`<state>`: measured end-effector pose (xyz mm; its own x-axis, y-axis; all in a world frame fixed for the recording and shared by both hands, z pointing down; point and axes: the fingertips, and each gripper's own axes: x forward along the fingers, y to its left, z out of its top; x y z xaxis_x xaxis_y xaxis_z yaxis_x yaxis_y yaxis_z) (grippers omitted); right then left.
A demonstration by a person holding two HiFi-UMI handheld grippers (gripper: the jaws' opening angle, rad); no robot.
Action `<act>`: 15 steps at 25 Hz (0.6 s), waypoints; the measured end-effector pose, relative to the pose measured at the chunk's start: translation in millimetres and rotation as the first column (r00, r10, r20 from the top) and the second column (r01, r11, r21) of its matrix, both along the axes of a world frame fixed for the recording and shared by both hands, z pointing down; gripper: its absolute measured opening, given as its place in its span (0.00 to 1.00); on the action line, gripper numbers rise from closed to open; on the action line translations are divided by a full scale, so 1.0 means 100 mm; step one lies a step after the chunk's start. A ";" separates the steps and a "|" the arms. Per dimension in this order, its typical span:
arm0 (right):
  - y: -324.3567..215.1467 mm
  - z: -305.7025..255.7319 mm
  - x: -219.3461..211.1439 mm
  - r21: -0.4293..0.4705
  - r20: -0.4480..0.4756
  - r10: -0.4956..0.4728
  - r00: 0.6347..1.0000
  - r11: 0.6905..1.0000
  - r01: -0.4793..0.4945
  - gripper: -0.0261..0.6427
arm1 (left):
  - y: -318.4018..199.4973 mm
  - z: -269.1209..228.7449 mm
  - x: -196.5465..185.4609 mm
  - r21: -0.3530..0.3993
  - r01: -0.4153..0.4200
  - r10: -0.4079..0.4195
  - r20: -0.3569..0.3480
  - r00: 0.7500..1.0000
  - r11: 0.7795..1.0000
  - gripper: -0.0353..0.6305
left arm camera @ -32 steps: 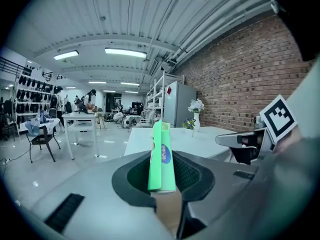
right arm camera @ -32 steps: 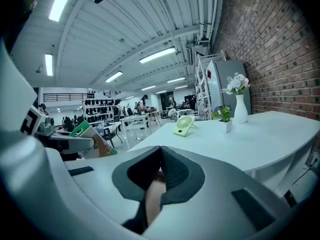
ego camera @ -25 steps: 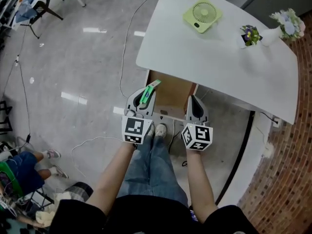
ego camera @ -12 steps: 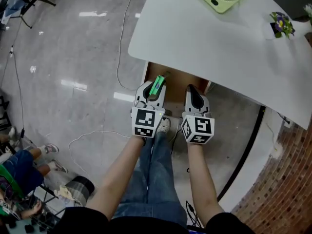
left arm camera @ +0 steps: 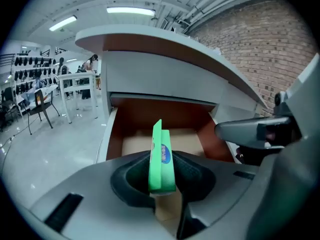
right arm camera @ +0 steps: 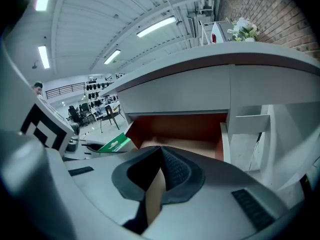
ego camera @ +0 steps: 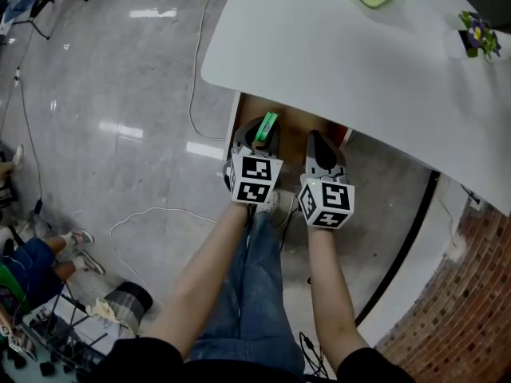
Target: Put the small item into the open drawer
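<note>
The left gripper [ego camera: 258, 132] clamps a flat green packet [left arm camera: 161, 156] over the open brown wooden drawer [ego camera: 293, 123]; it should sink well inside before release.

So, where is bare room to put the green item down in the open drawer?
The drawer floor looks bare between its brown walls. The front edge is crowded: the left tool, holding the green item, and the shut right tool are side by side there.

Green packet [left arm camera: 161, 151] clamped in left gripper [left arm camera: 162, 173], open drawer [left arm camera: 118, 134] ahead
</note>
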<state>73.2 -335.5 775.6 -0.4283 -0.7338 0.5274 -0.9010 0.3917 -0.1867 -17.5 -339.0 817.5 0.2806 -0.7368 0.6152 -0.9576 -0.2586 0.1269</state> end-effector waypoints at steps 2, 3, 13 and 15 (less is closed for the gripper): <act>0.00 0.02 0.02 -0.001 0.001 0.001 1.000 1.000 -0.001 0.04 | -0.01 0.10 0.02 -0.025 -0.001 0.002 0.009 1.000 1.000 0.19; 0.01 0.02 0.03 -0.001 0.002 0.002 1.000 1.000 -0.002 0.04 | 0.00 0.14 0.03 -0.037 -0.005 0.006 0.014 1.000 0.999 0.19; 0.02 0.08 0.09 -0.011 0.001 0.013 1.000 1.000 -0.013 0.04 | 0.10 0.47 0.23 -0.182 -0.104 0.096 -0.053 0.994 0.978 0.19; 0.02 0.08 0.09 -0.011 0.000 0.013 1.000 1.000 -0.013 0.04 | 0.12 0.54 0.26 -0.212 -0.118 0.107 -0.064 0.992 0.970 0.19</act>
<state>82.4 -333.8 783.5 -0.4188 -0.7332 0.5357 -0.9059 0.3779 -0.1910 8.8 -327.5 872.0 0.3898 -0.5505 0.7382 -0.9145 -0.3258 0.2399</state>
